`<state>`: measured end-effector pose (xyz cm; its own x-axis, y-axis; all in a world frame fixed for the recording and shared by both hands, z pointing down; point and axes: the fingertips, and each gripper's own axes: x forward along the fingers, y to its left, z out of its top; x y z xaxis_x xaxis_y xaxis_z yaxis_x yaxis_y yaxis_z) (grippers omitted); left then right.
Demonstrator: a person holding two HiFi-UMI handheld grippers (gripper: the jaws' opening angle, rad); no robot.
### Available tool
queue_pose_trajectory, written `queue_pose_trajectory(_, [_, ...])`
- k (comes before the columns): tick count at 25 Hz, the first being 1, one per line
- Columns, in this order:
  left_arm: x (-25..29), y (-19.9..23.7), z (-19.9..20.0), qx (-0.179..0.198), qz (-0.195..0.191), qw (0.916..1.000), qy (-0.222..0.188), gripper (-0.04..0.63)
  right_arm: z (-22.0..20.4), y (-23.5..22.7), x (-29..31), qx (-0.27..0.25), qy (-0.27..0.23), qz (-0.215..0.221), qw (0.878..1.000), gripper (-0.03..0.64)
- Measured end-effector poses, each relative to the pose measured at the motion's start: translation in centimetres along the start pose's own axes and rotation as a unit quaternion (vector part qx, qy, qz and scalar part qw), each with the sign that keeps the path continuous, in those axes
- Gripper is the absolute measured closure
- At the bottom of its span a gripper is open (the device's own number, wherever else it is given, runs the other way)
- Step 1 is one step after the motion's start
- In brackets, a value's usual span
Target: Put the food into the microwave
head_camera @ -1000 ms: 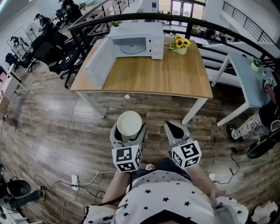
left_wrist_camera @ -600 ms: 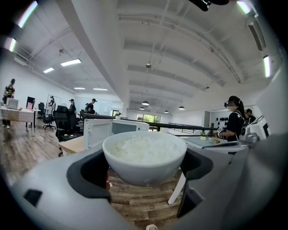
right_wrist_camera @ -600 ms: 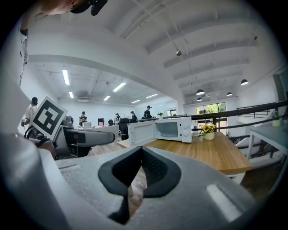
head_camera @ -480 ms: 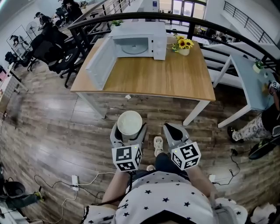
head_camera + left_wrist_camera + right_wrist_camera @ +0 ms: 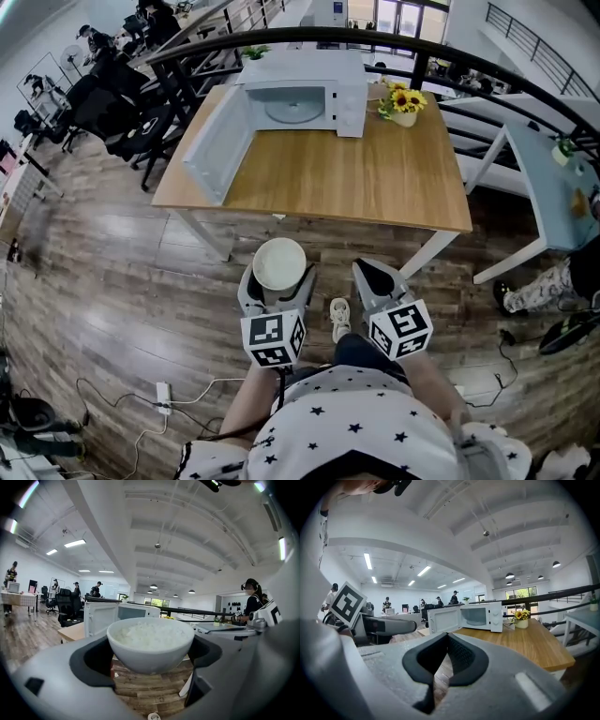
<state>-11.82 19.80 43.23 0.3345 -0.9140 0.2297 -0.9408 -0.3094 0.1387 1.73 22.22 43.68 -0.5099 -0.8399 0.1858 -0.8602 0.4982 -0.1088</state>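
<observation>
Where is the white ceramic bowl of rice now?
In the head view, the white round bowl of rice is at lower centre, held in the left hand-held gripper over the plank floor.

Microwaves: I counted one microwave, at the upper middle of the frame.
Doors: one door on it, hanging to the left.
Bowls: one bowl of rice, just below the centre.
Grippers: two, the left gripper and the right gripper, side by side at the lower middle.
Marker cubes: two, one left cube and one right cube.
Tables: two, a wooden table across the middle and a pale blue table at the right edge.
Flower pots: one pot of sunflowers, upper right of centre.
Shoes: one white shoe showed between the grippers.
Power strips: one power strip, lower left.
</observation>
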Motion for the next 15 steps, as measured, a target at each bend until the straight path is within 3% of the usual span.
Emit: queue_pose_trajectory(15, [9.8,2.5,3.5,-0.011,0.013,0.9999,0.000,0.126,3.5,-6.8,8.6,0.002,-0.003,0.004,1.000,0.611])
